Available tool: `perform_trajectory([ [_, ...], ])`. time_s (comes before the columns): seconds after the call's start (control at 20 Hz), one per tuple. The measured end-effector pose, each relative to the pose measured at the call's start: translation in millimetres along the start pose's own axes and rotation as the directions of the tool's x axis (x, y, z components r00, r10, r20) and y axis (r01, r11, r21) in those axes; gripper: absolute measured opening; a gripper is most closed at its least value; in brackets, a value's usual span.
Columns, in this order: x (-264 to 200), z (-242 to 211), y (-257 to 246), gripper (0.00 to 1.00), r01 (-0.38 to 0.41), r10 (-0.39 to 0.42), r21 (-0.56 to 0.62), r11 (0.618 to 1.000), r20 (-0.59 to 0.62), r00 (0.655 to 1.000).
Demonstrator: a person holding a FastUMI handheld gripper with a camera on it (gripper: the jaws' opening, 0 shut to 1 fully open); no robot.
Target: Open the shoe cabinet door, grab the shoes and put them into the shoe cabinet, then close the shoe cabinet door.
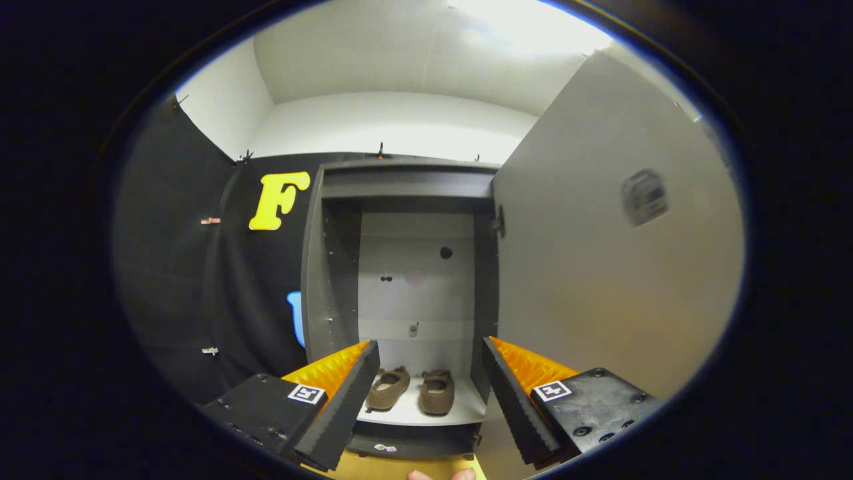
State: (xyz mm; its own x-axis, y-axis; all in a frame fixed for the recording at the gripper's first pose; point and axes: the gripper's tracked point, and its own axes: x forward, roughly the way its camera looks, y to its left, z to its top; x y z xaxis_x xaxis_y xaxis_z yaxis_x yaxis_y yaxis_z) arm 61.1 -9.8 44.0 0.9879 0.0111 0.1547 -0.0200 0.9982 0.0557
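A dark grey shoe cabinet [333, 267] stands ahead with its door [600, 253] swung wide open to the right. Inside, on the pale bottom shelf [466, 407], a pair of small brown shoes [410, 390] sits side by side, toes pointing inward. My gripper [426, 387] hangs in front of the cabinet, open, with nothing between its fingers. The shoes show in the gap between the fingers, well beyond the tips. The left finger [346, 407] covers part of the cabinet's left lower corner, and the right finger [513, 407] covers its right lower corner.
Black cloth forms the booth's wall to the left of the cabinet. The open door blocks the room to the right. A wooden floor strip [400, 467] lies below the cabinet, and a person's fingertips [440, 475] peek in just under the gripper.
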Motion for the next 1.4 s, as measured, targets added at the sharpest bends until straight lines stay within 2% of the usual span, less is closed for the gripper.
perform_trajectory([
  [0.3,-67,27,-39,0.97,-0.004,0.005,-0.021,1.0,0.015,1.0],
  [0.55,-121,43,-83,0.97,0.003,-0.003,0.031,1.0,0.01,1.0],
  [0.65,-139,42,-106,0.97,0.032,-0.031,0.037,0.999,-0.005,0.999],
  [0.75,-150,40,-139,0.97,0.096,-0.096,0.01,0.995,-0.015,0.995],
  [0.9,-146,25,-188,0.97,0.195,-0.197,-0.04,0.98,-0.043,0.979],
  [1.05,-134,-9,-236,0.98,0.269,-0.279,-0.09,0.959,-0.112,0.954],
  [1.25,-112,-53,-263,0.99,0.293,-0.303,-0.077,0.953,-0.225,0.926],
  [1.4,-94,-70,-260,0.99,0.274,-0.272,-0.03,0.961,-0.269,0.924],
])
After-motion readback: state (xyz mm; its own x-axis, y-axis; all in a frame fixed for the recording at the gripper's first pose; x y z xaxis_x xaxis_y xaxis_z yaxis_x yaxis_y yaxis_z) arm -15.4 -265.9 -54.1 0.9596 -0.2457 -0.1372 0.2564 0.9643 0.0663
